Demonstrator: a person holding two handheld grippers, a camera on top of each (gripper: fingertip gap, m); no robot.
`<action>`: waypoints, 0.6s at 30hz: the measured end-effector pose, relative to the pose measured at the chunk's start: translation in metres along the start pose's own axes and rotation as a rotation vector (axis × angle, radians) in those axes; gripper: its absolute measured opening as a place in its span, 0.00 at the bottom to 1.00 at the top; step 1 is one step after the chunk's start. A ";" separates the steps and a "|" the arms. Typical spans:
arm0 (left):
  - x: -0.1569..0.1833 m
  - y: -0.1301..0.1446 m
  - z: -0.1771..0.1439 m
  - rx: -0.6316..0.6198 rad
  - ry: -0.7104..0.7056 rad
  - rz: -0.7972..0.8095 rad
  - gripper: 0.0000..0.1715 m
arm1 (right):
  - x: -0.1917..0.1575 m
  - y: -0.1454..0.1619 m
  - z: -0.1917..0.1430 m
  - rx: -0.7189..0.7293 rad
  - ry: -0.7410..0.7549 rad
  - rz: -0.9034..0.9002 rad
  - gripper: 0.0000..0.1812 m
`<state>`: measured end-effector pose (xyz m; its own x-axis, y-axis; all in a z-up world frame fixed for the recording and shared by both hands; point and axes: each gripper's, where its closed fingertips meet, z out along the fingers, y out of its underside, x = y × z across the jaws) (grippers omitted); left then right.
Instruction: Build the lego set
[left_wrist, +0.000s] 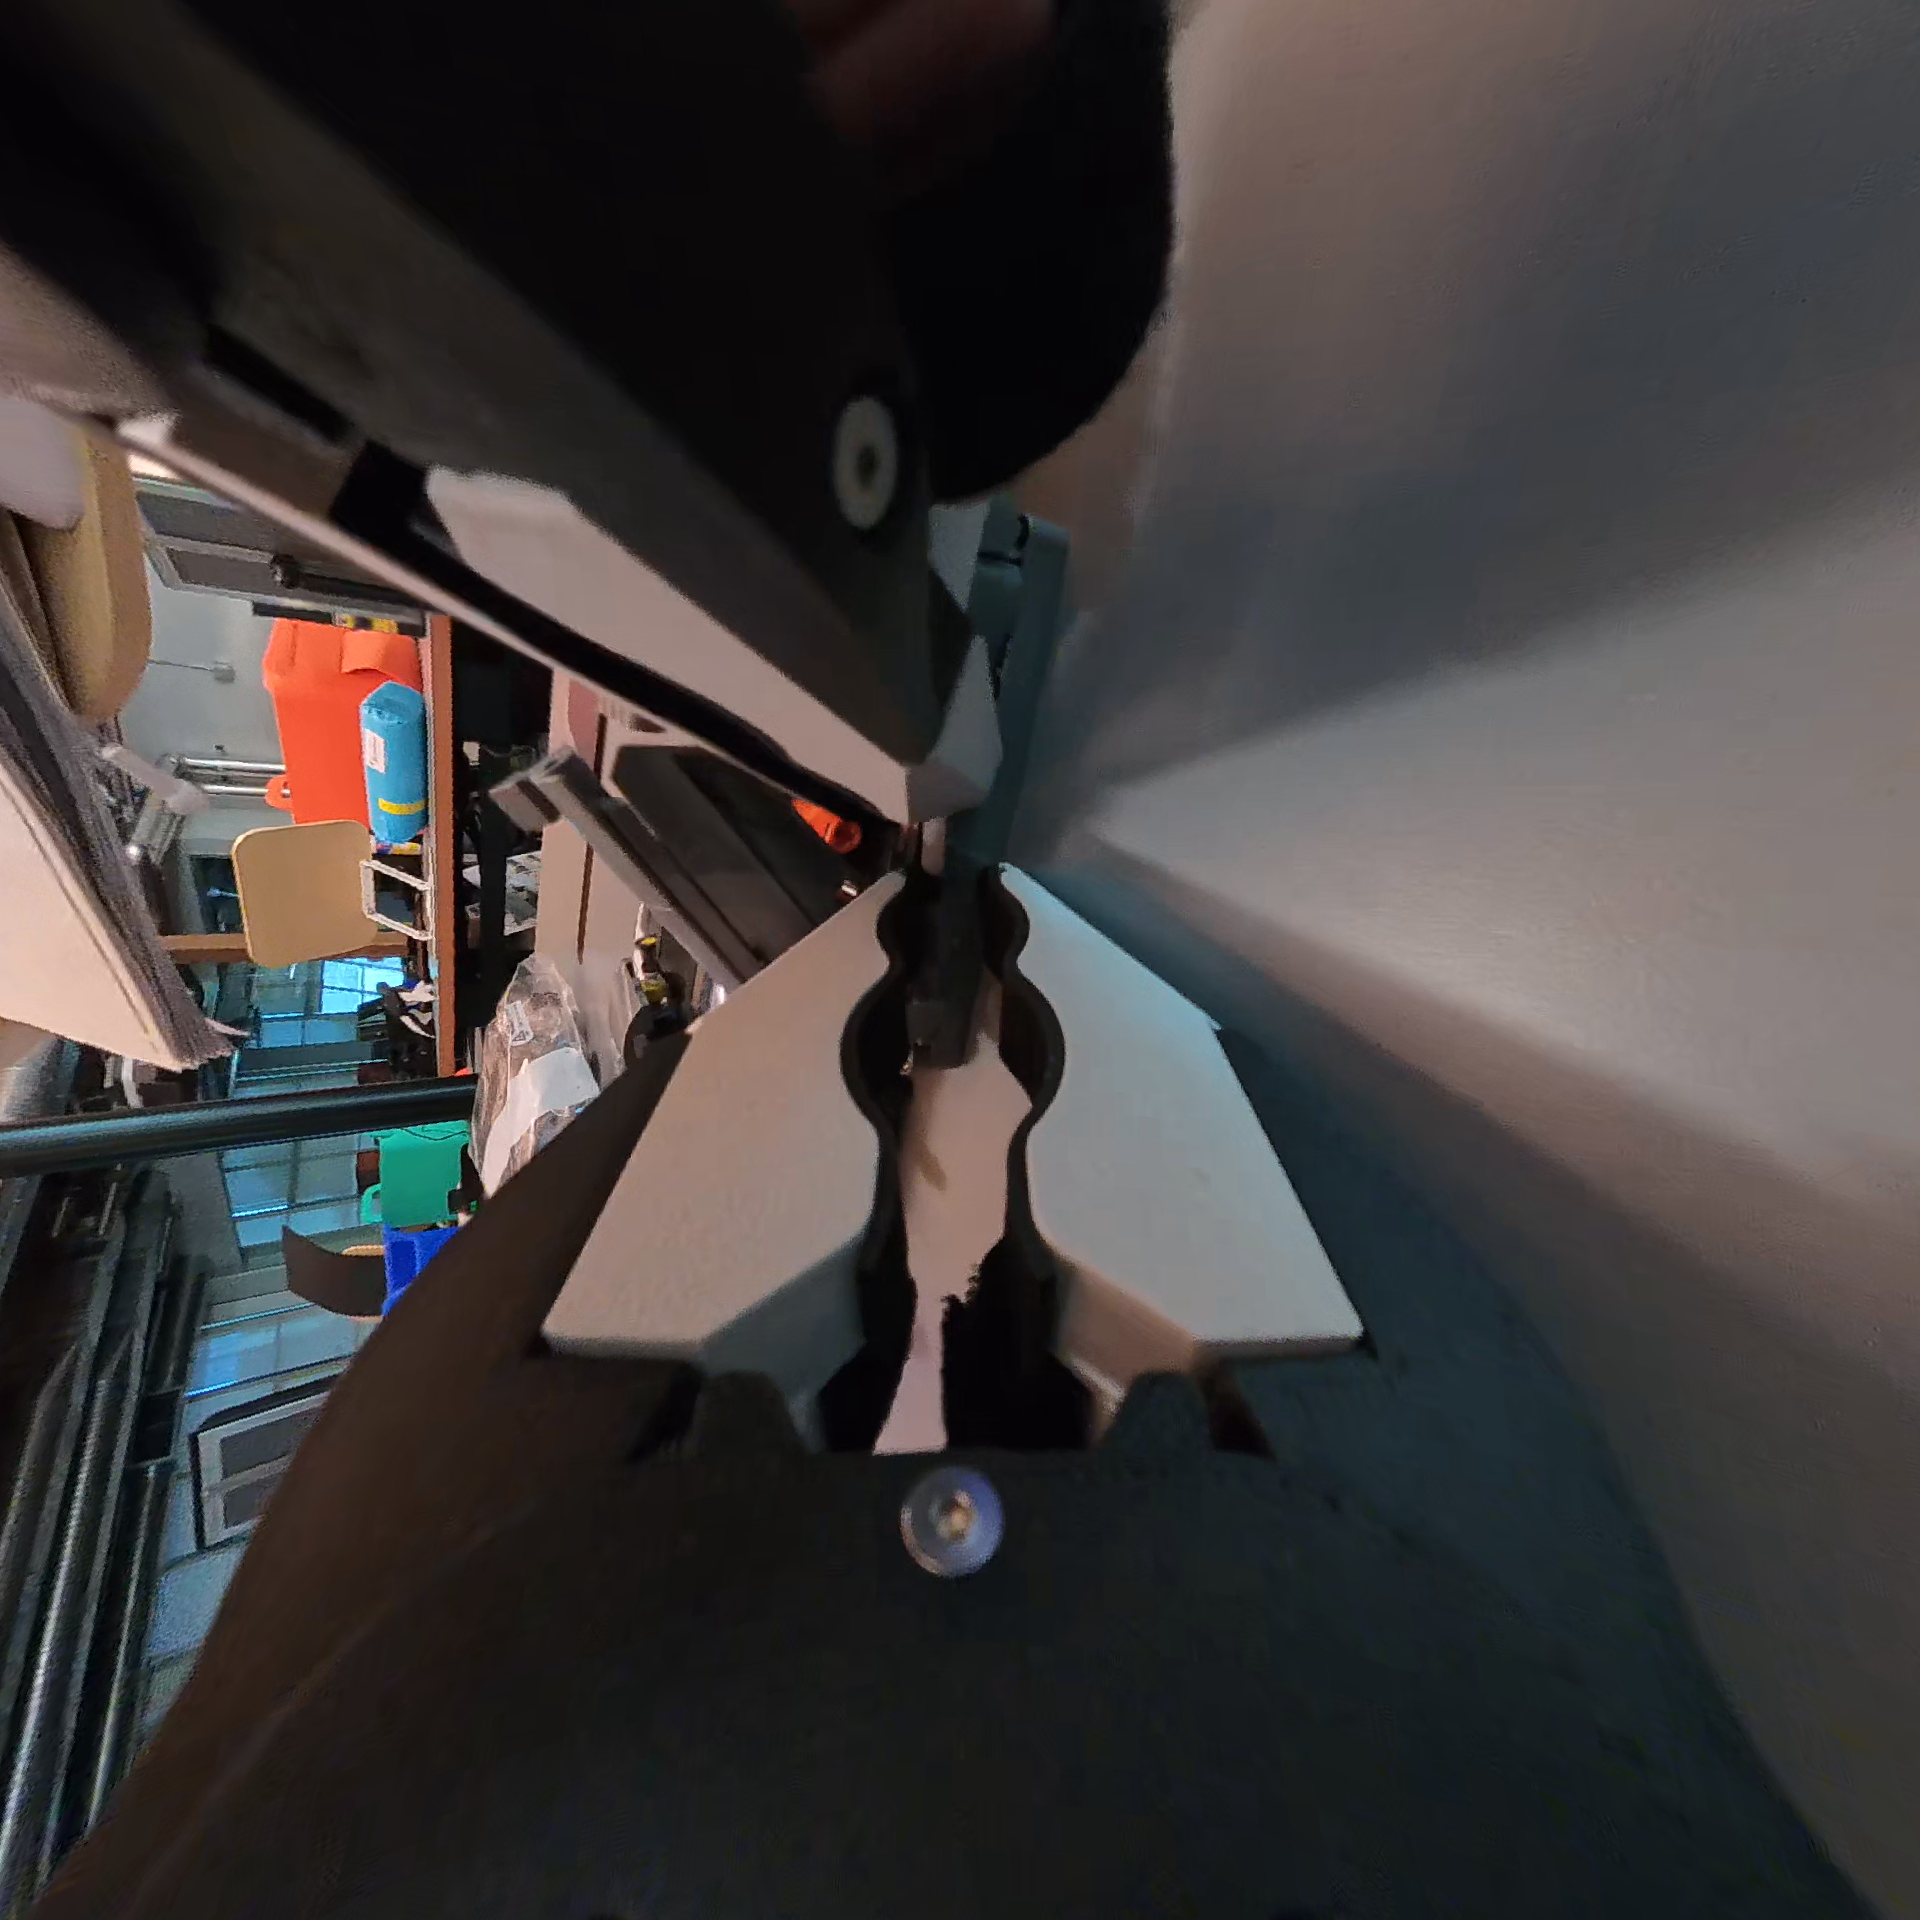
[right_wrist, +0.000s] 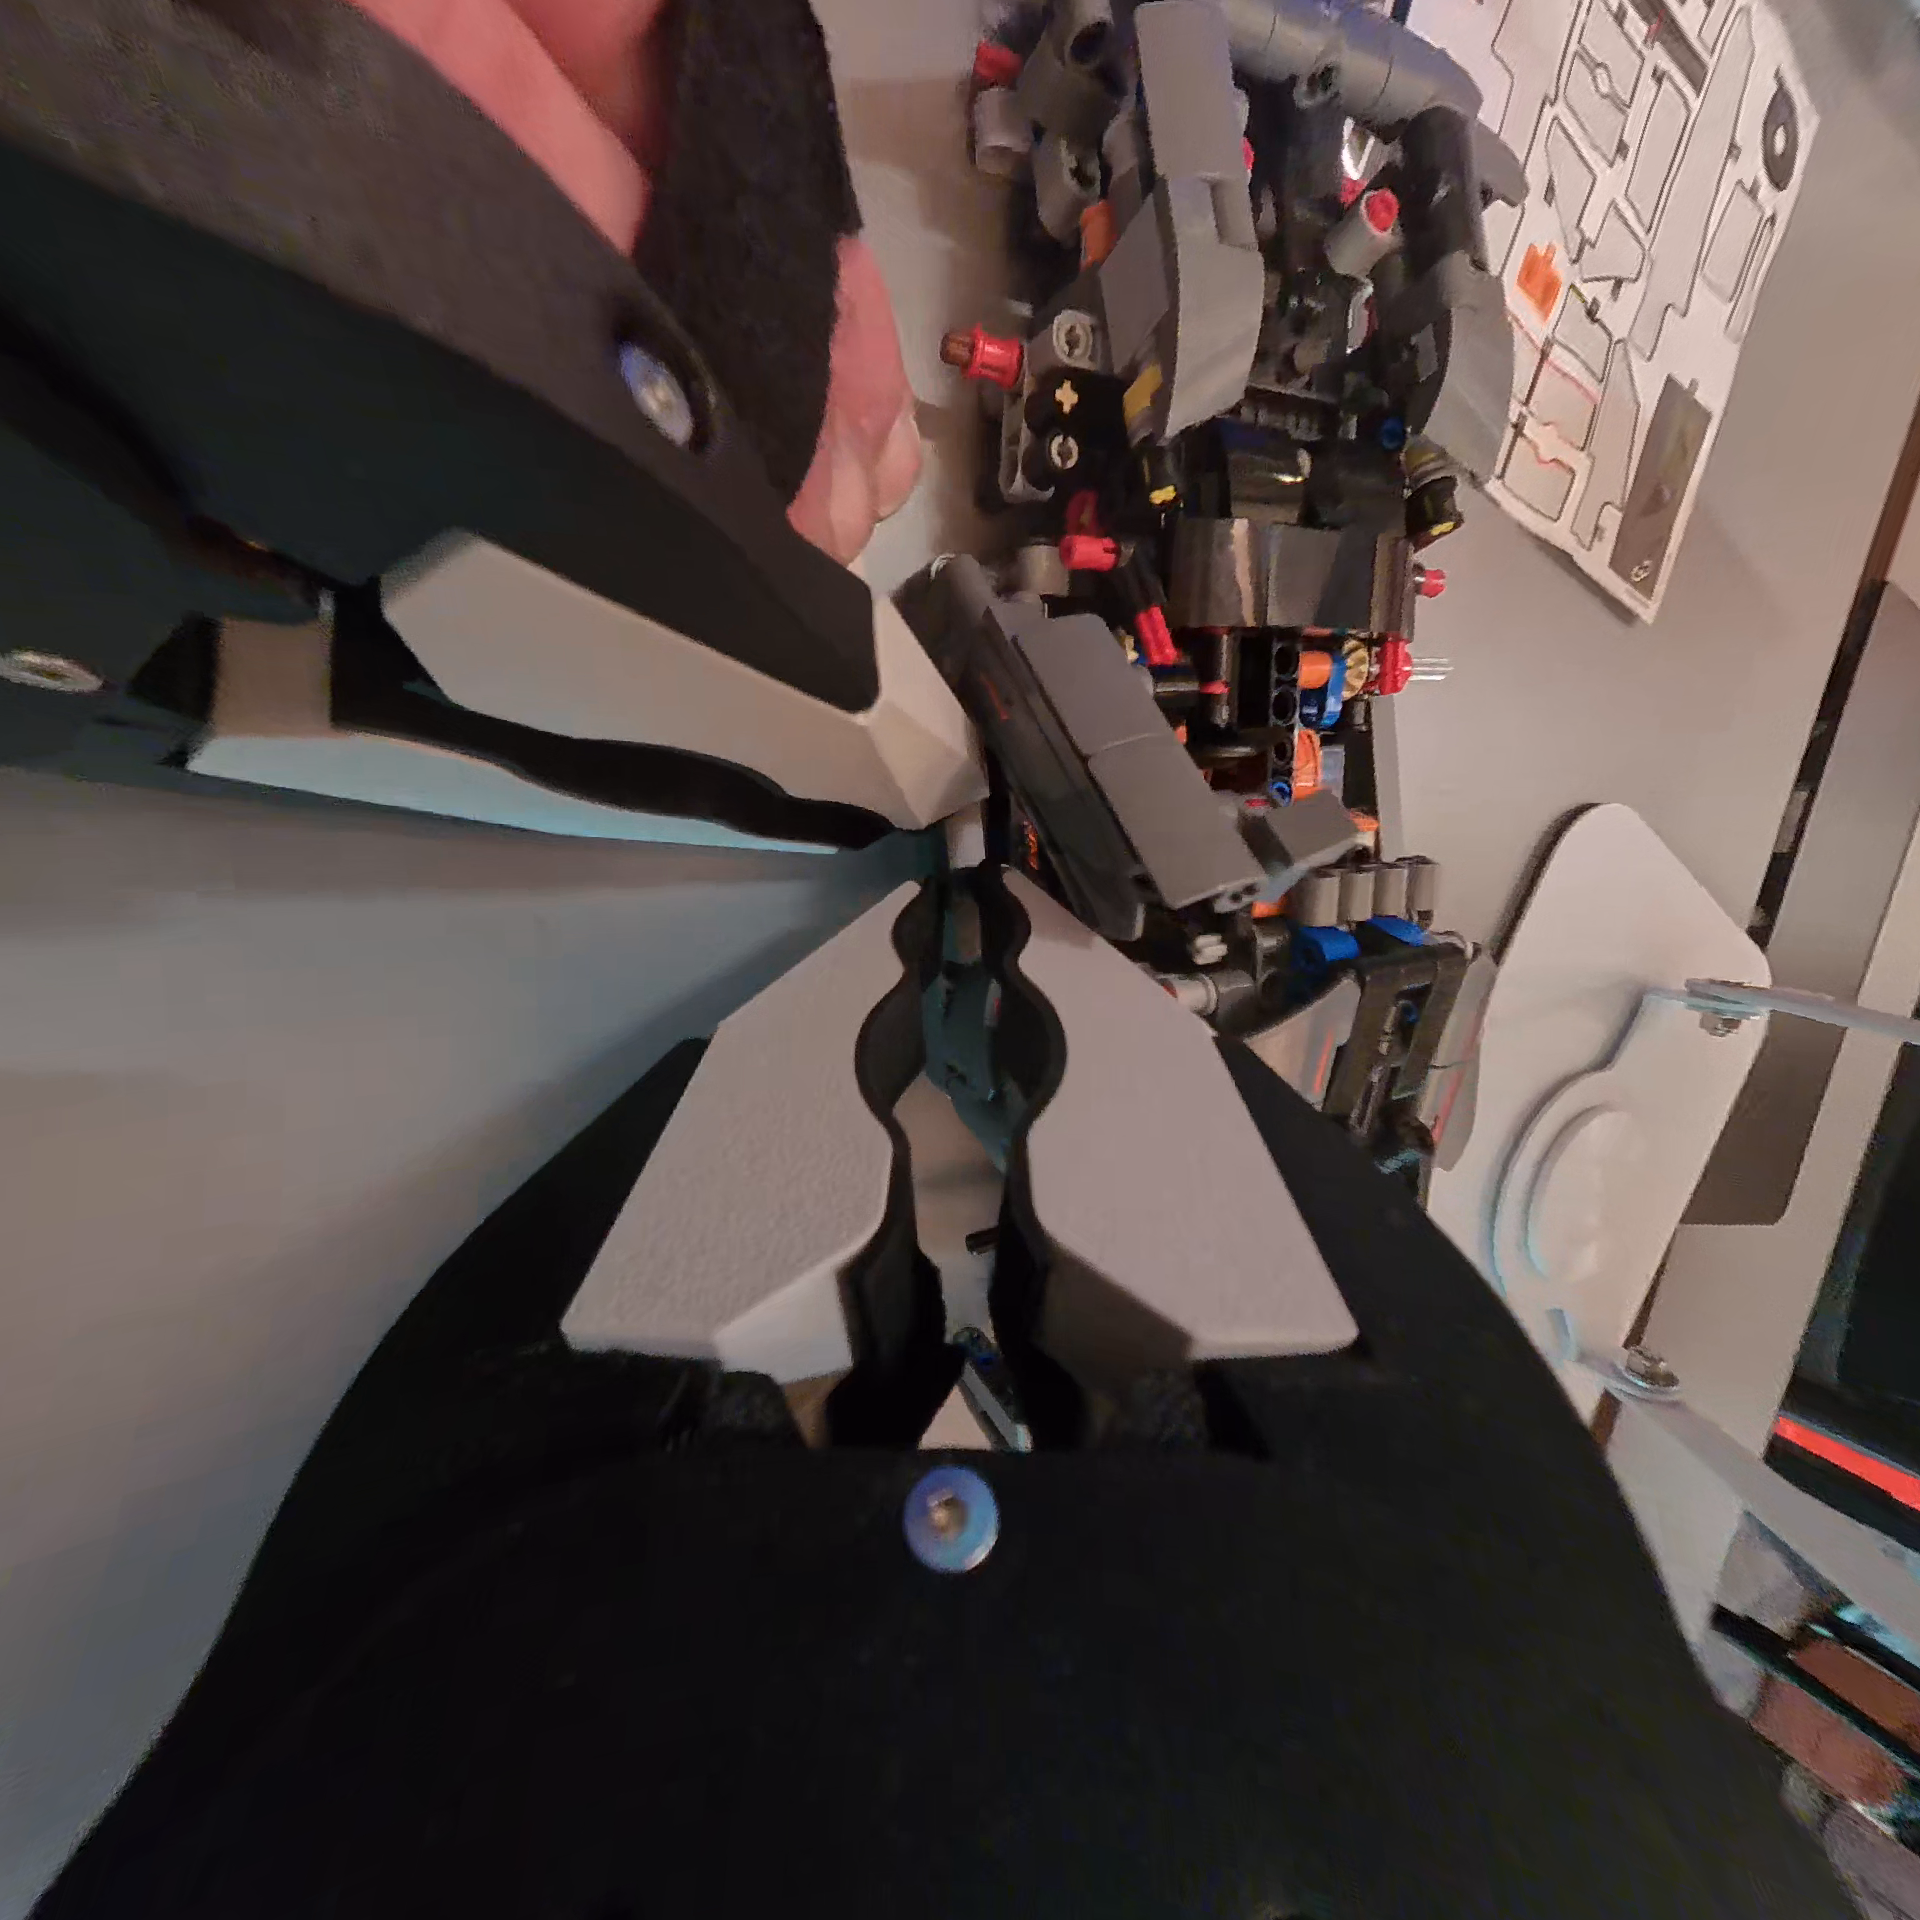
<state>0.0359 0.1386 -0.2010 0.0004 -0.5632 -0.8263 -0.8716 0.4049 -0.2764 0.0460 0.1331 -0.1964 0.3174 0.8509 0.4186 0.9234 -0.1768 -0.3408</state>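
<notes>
Pale grey counter (right_wrist: 312, 1039) fills much of both wrist views, both frames rolled sideways and blurred. Large partly built lego model (right_wrist: 1247, 499), dark grey and black panels with red pins, blue and orange connectors, lies on the counter in the right wrist view, beyond the fingertips. White printed sheet with outlined shapes (right_wrist: 1621, 291) sits on the counter just past the model. White flat plate with a rounded corner and bolts (right_wrist: 1621, 1039) is beside the model's near end. Right gripper (right_wrist: 961, 883), black body with grey fingers (right_wrist: 790, 1164), is nearly closed on a small teal-grey lego piece (right_wrist: 961, 1023) sitting in the scalloped gap between them. Left gripper (left_wrist: 951, 883), same build, has its fingers (left_wrist: 748, 1143) pinched on a small black lego piece (left_wrist: 945, 977) in the scalloped gap. The two grippers meet tip to tip: each view shows the other one coming in from upper left, its tip touching or just beside the held piece; exact contact unclear. In the left wrist view a teal-grey part (left_wrist: 1023, 665) shows just past the tips. A bare hand (right_wrist: 852, 416) wraps the opposite gripper in the right wrist view. Background of left view: orange plastic case (left_wrist: 332, 717), tan chair back (left_wrist: 301, 894), green bin (left_wrist: 421, 1174), all well away.
</notes>
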 end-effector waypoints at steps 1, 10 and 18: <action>0.000 0.000 0.000 0.002 0.008 0.002 0.05 | 0.000 0.000 0.000 0.004 -0.011 0.016 0.03; 0.000 0.000 0.001 0.009 0.034 -0.005 0.06 | 0.004 0.004 -0.015 0.025 -0.081 0.105 0.00; -0.001 -0.002 0.000 -0.006 0.002 0.029 0.06 | 0.010 0.029 -0.076 0.064 -0.042 0.234 0.00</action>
<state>0.0375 0.1389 -0.1995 -0.0255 -0.5524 -0.8332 -0.8743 0.4165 -0.2494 0.0920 0.0990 -0.1383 0.5102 0.8108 0.2869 0.8098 -0.3406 -0.4777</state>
